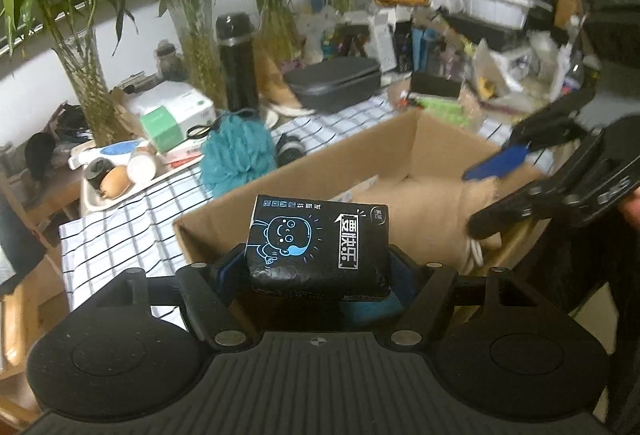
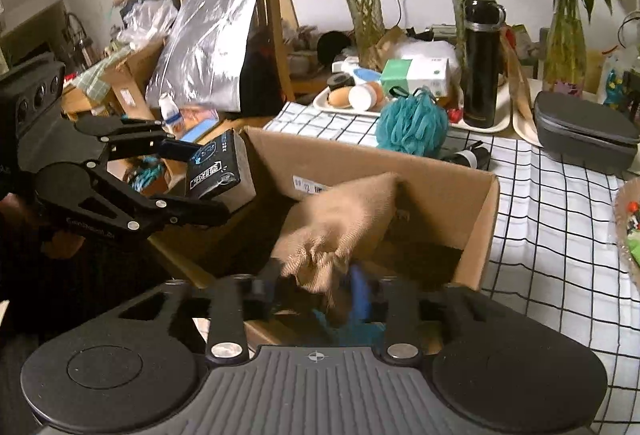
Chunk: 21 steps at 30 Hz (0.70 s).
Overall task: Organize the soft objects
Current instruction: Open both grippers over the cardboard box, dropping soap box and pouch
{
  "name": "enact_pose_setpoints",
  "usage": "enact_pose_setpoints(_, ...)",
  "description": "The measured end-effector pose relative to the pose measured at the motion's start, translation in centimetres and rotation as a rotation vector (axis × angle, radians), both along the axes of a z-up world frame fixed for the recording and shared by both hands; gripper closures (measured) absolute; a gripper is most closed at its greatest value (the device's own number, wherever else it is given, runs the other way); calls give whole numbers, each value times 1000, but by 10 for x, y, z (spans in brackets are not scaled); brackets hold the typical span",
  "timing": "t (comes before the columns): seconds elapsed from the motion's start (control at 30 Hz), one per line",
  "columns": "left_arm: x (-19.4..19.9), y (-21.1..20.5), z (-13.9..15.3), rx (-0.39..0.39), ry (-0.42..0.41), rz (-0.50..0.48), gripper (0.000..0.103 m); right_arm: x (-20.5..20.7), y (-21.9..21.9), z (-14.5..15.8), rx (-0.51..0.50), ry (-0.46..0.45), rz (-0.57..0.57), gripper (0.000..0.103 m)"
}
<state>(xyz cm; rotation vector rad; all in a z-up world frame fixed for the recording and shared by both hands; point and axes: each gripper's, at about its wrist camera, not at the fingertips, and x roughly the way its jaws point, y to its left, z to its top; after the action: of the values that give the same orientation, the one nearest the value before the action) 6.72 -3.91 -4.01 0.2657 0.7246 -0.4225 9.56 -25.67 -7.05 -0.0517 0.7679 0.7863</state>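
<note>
My left gripper (image 1: 320,275) is shut on a black tissue pack (image 1: 320,243) with a blue cartoon face and holds it over the near left corner of the open cardboard box (image 1: 360,151). It also shows in the right wrist view (image 2: 216,167) at the box's left rim. My right gripper (image 2: 316,283) is shut on a tan cloth (image 2: 340,219) that hangs into the box (image 2: 476,231). In the left wrist view the right gripper (image 1: 484,195) sits at the box's right side, touching the cloth (image 1: 432,203). A teal bath pouf (image 1: 236,155) lies on the checked tablecloth behind the box.
A white tray (image 1: 96,203) with small items, a black flask (image 1: 238,63), a grey case (image 1: 336,83), vases of bamboo (image 1: 90,83) and clutter stand behind the box. The checked tablecloth (image 2: 552,235) spreads to the box's right. A basket (image 2: 628,231) sits at the right edge.
</note>
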Motion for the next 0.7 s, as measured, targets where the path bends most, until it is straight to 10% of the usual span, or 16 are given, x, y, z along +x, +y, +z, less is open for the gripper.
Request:
enact_pose_setpoints(0.13, -1, 2, -3, 41, 9, 33, 31, -2, 3, 1, -19, -27, -8, 7)
enact_pose_setpoints(0.7, -11, 1, 2, 24, -22, 12, 23, 1, 0, 2, -30, -43, -44, 4)
